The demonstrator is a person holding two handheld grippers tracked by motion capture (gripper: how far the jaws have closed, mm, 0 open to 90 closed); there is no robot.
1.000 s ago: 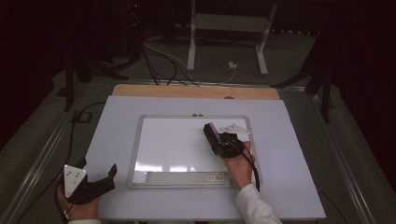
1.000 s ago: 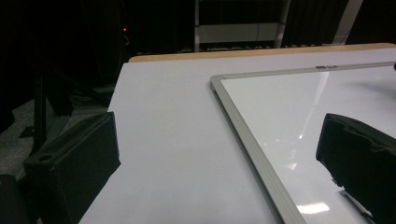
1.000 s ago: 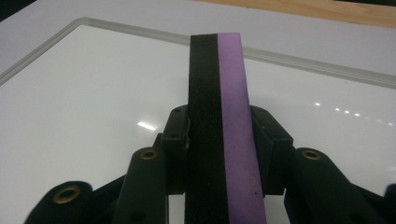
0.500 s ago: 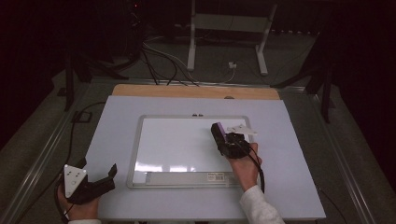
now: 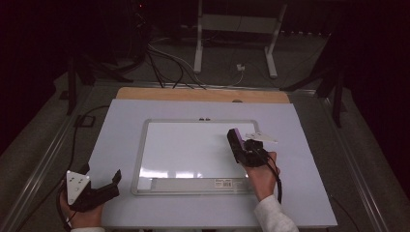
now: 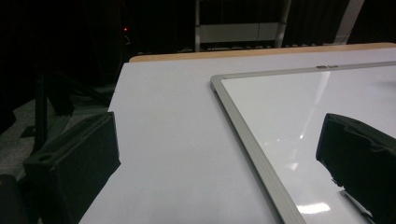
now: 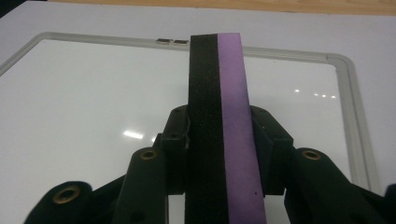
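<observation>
Right gripper [image 5: 240, 146] is clamped on a purple-and-black eraser [image 7: 223, 126], jaws pressed against its two flat sides, eraser standing on edge and sticking out forward past the tips. It sits over the right part of the whiteboard [image 5: 188, 150], near the right frame edge. Board looks clean from the high view; any faint marks are too small to tell.

Step in hand: wiping the board. To do it well, roll the wrist so the black felt face lies flat on the surface, not the thin edge, keep light even pressure, sweep in straight overlapping passes and stop short of the metal frame so the eraser doesn't catch. Can't tell if the eraser touches the board right now.

Right hand [image 5: 258, 176] comes in from the bottom, forearm angled up-left, wrist about straight, gripper pointing away from the person.

Left gripper [image 5: 104, 186] rests at the near-left corner of the table [image 5: 121, 121], jaws spread wide and empty, just beside the board's left frame.
</observation>
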